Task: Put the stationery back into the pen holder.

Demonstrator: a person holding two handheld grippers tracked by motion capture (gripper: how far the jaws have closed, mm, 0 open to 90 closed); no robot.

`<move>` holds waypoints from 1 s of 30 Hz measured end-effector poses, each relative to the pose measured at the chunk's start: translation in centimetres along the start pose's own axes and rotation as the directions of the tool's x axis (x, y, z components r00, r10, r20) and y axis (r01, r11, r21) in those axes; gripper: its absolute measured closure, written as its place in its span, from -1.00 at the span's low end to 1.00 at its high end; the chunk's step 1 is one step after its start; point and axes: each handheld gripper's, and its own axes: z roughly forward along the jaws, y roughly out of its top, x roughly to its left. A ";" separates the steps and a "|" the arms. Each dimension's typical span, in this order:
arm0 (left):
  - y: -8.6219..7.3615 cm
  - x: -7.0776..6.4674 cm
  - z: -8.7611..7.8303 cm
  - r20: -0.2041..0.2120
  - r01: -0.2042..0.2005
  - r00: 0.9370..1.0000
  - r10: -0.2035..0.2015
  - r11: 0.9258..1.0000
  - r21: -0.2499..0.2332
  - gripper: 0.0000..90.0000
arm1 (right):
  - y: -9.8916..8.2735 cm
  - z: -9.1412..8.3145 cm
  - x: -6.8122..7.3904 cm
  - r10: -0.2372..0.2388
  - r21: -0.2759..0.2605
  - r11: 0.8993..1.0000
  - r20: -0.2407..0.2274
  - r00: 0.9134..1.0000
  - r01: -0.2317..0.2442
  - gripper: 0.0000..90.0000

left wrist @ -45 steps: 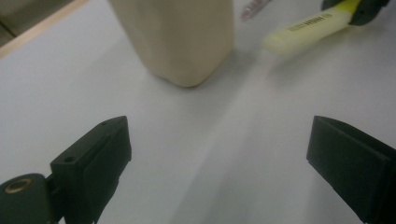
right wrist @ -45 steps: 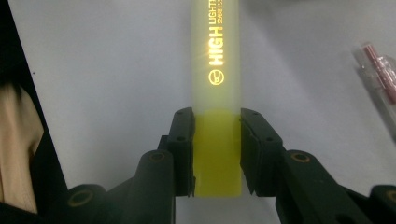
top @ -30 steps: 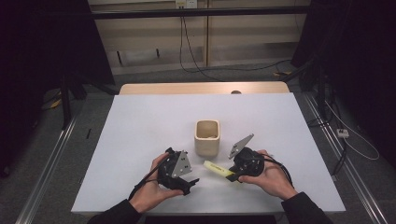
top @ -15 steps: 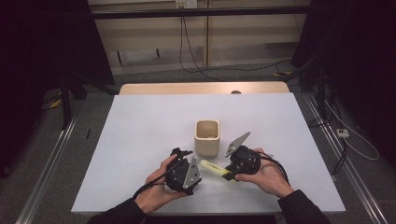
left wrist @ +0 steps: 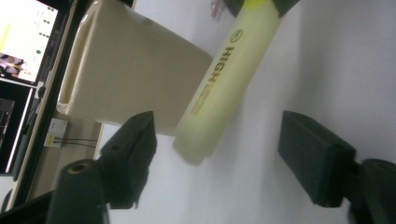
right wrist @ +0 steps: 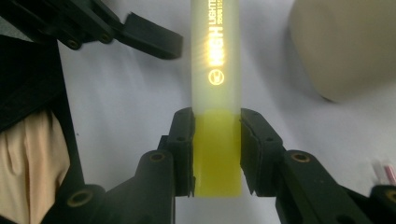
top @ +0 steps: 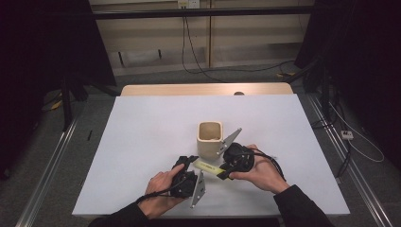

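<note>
A yellow highlighter [top: 207,166] lies level just above the white table, in front of a beige square cup [top: 210,139]. My right gripper [top: 222,174] is shut on its darker yellow end [right wrist: 217,154]. The pale barrel [right wrist: 217,56] points toward my left gripper [top: 189,162]. In the left gripper view the barrel's free end [left wrist: 219,88] sits between the left gripper's [left wrist: 222,140] two pads, with a gap on each side. Those jaws have just been closing and the pads stand clear of the barrel. The cup [left wrist: 130,79] stands right behind it.
The cup [right wrist: 345,51] is upright, close to the right hand. A small pinkish clear object [right wrist: 383,169] lies on the table [top: 142,142] near the right gripper. A wooden strip runs along the far edge. Metal rails and cables line the floor on both sides.
My left gripper has moved right, up to the highlighter's free end, and its jaws have narrowed. My right gripper has shifted left toward the cup, the highlighter still in it.
</note>
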 end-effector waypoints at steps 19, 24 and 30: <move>0.8 -1.6 0.8 -0.063 -0.204 0.977 0.204 0.979 0.017 0.46 | 1.8 1.6 0.1 -0.006 0.027 1.000 -0.038 0.999 0.007 0.50; 0.9 -1.9 0.8 -0.070 -0.201 0.977 0.201 0.980 0.015 0.55 | 1.7 1.7 0.1 0.004 0.022 1.000 -0.045 0.999 -0.003 0.50; 0.9 -1.9 1.0 -0.049 -0.172 0.984 0.173 0.985 0.025 0.67 | 1.5 1.5 0.0 0.018 -0.012 1.000 -0.054 0.998 -0.018 0.49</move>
